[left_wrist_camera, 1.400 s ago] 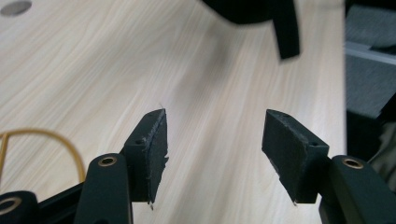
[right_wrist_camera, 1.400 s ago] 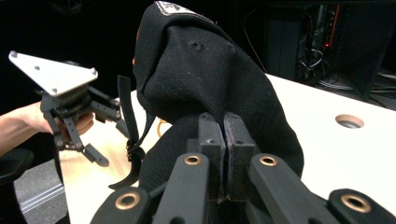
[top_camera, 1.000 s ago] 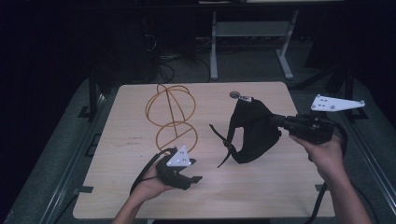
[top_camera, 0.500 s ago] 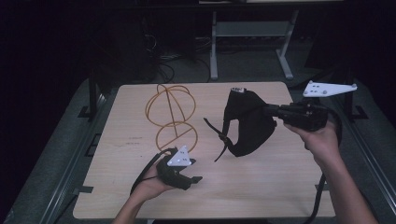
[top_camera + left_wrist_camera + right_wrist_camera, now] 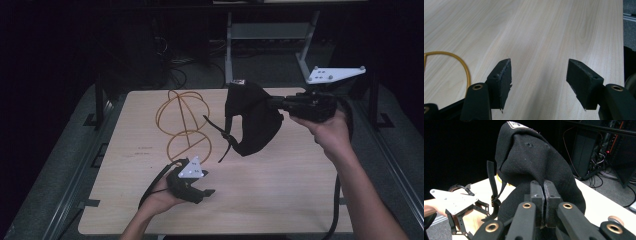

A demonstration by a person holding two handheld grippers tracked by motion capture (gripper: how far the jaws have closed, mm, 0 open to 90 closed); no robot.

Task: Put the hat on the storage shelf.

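A black cap [image 5: 252,120] hangs in the air over the right half of the wooden table [image 5: 280,200], its strap [image 5: 227,142] dangling below. My right gripper [image 5: 274,103] is shut on the cap's fabric from the right; in the right gripper view the pads [image 5: 543,190] pinch a fold of the cap [image 5: 531,155]. An orange wire frame [image 5: 182,120] of joined hoops stands at the table's back left. My left gripper [image 5: 207,192] rests in a hand near the front edge, jaws open [image 5: 539,75] over bare wood, with part of the wire hoop [image 5: 461,65] to its left.
A grey metal stand [image 5: 230,45] and loose cables [image 5: 175,65] sit on the dark floor behind the table. The table's edges drop off to grey floor on both sides.
My right gripper has lifted the cap higher and carried it toward the back of the table. The left gripper has stayed where it was.
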